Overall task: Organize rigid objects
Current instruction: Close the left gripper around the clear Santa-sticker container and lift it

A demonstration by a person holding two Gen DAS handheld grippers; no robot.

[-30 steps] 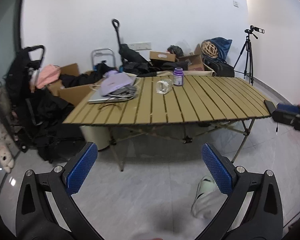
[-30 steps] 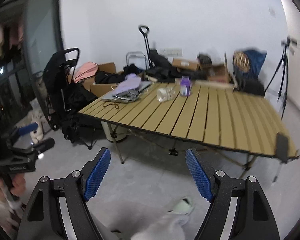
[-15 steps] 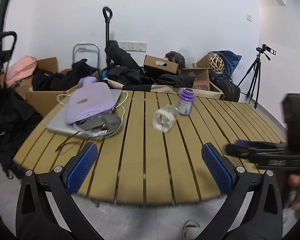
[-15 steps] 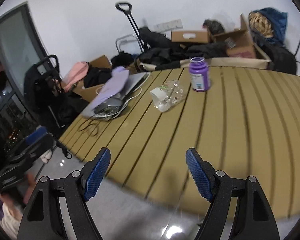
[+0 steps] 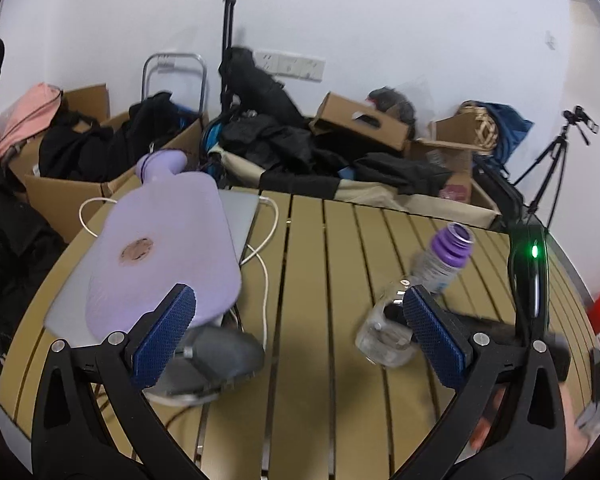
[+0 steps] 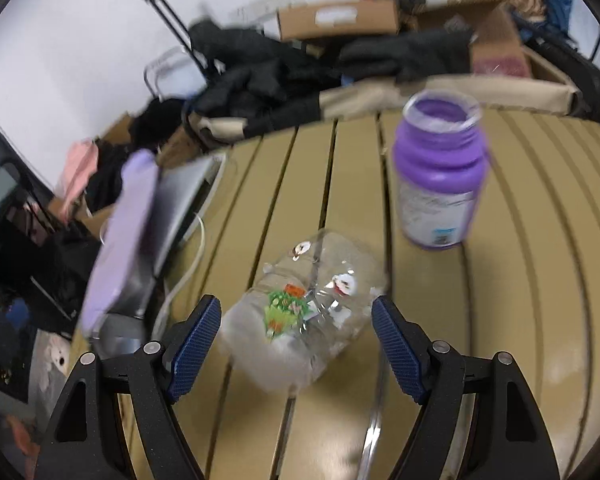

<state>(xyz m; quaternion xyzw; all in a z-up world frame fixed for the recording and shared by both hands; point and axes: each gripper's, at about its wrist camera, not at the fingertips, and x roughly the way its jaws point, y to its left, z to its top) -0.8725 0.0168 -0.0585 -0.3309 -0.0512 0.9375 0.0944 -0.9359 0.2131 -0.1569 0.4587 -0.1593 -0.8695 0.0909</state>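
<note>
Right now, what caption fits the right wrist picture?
Open right hand-held gripper straddling a clear bottle lying on the slatted table, beside a purple jar.

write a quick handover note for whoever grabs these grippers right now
Left gripper: jaws open, empty, above the slatted tan table, near the lilac hot-water bottle lying on the grey laptop.
Right gripper: jaws open, straddling the clear plastic bottle lying on its side, not closed on it.
Purple open-topped jar stands upright just beyond the clear bottle.
Done: nothing visibly organized yet.
Left: probably close on the clear bottle, place it, then handle the jar.
</note>
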